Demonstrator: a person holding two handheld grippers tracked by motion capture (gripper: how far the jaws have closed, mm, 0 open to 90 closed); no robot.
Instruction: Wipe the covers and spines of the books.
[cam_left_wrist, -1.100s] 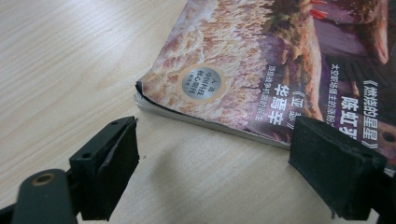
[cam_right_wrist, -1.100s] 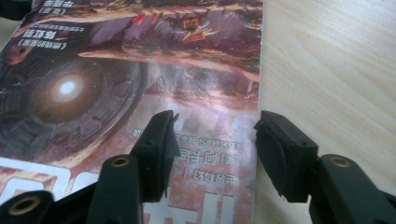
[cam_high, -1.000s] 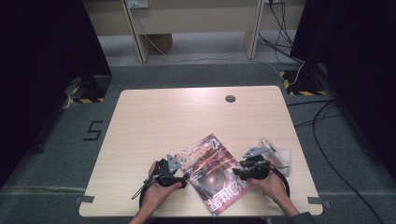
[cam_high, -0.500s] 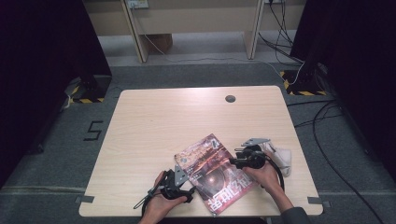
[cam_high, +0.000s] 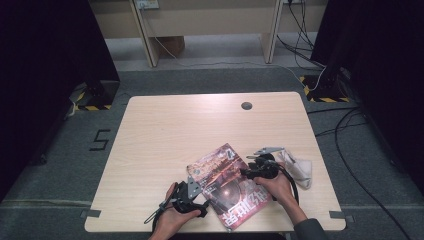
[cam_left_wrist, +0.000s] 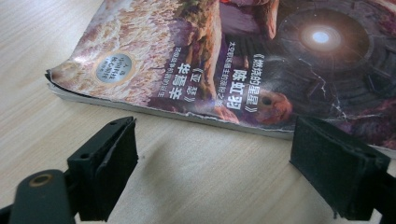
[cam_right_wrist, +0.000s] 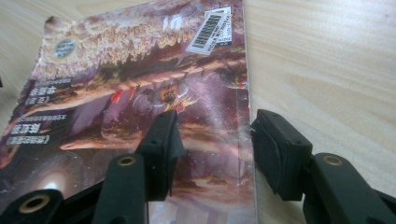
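A glossy paperback magazine (cam_high: 231, 184) with a dark purple-and-red illustrated cover lies flat, face up, on the pale wooden table (cam_high: 165, 135), near the edge closest to the person and a little right of centre. In the high view its long axis runs diagonally, from a far corner pointing up and left toward mid-table to a near corner by the table's front edge (the large white cover lettering sits at that near end).

The left gripper (cam_left_wrist: 212, 154), held low at the magazine's left edge, has its 2 black jaws spread wide after just opening further; bare tabletop lies between them, and the pads stop just short of the worn page edge.

The right gripper (cam_right_wrist: 212, 149) rests at the magazine's right edge, its jaws about half apart and just opening further: 1 pad lies over the cover, the other over the table, with the edge of the magazine between them and unclamped.

A crumpled pale grey cloth (cam_high: 299, 167) lies just right of the right hand (cam_high: 278, 187).
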